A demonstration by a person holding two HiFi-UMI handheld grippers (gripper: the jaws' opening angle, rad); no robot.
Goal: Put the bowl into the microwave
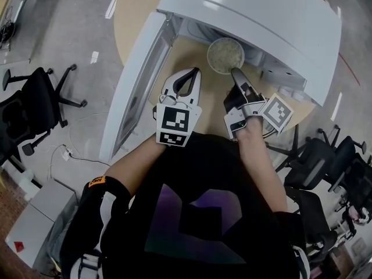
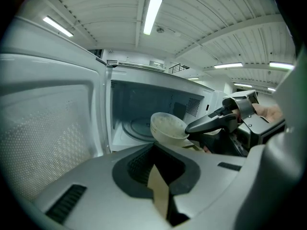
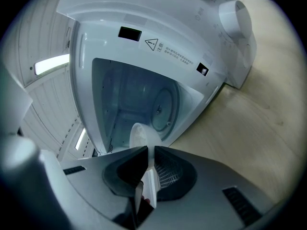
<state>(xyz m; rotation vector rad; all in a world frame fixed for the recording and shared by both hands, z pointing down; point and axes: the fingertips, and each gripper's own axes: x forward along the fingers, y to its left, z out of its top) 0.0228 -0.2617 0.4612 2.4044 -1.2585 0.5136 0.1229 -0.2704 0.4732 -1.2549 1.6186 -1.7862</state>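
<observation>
Bowl: the bowl (image 1: 225, 55) is round, off-white and matte. It is held off the counter (image 1: 131, 16) at the mouth of the microwave (image 1: 261, 22), in front of the open cavity.
Right gripper: the right gripper (image 1: 235, 71) has its fingers pinching the bowl's near rim, with the thin white wall clamped between dark ribbed pads.
Left gripper: the left gripper (image 1: 193, 71) has its fingers pressed together on nothing. It is just beside the right gripper, in front of the opening.
Head view only: shows the bowl's pale, speckled inside from above. The microwave's white top hides the cavity. The door (image 1: 136, 86) swings out past the counter's left edge. Black wheeled office chairs (image 1: 35, 106) stand on the grey floor (image 1: 70, 39).
Left gripper view only: shows the bowl from the side, tilted, with the right gripper's dark fingers on its rim. The glass turntable (image 2: 136, 127) lies behind the bowl. The door's window is a fine dotted mesh. Strip lights (image 2: 153, 11) hang on a ribbed ceiling.
Right gripper view only: looks into the pale blue-grey cavity, with the round turntable well beyond the bowl.
Materials: the microwave shell is smooth white, and the counter is round and light wood-toned.
Writing: a warning-triangle label (image 3: 152, 44) with a line of small print sits on the cavity frame, too small to read. Black-and-white square markers cover both grippers' cubes.
</observation>
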